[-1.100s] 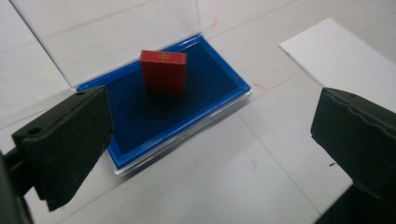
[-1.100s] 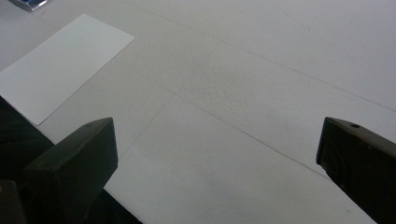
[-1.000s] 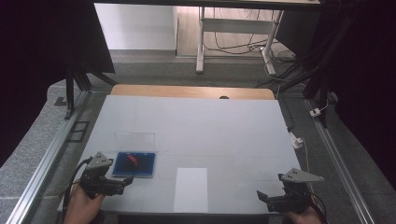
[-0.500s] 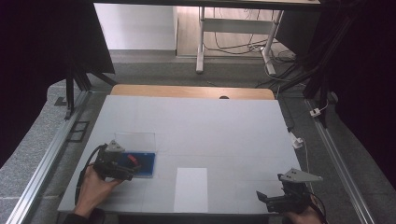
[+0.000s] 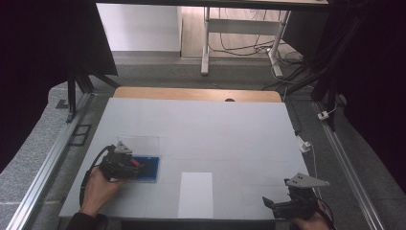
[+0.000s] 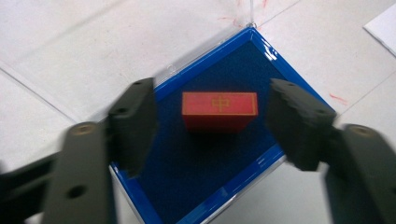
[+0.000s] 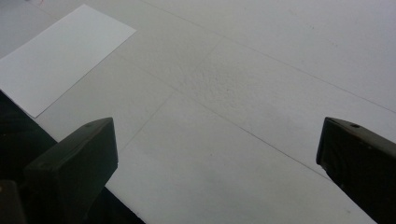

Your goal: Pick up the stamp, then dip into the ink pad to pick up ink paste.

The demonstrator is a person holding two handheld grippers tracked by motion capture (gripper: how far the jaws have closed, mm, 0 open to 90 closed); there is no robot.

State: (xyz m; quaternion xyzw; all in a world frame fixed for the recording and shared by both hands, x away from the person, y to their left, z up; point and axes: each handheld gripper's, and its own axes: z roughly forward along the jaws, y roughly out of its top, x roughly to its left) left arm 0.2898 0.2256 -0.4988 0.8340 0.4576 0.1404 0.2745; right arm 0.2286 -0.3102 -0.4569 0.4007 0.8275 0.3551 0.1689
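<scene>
My left gripper [image 6: 212,126] hangs over the red block [image 6: 219,111] in the blue box [image 6: 205,172]. Its jaws have just been closing but don't touch the block yet. Next I squeeze and lift. My right gripper [image 5: 280,207] waits open.

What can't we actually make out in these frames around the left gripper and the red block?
- Red block: its underside and far faces are hidden by its own body in the left gripper view.
- Same block in the high view: mostly covered by the left gripper; its marking is too small.
- Blue tray: near corner cut off by the bottom edge.
- Contact: the jaws have just been closing with the block between them; they are blurred, with a gap visible on both sides.
</scene>
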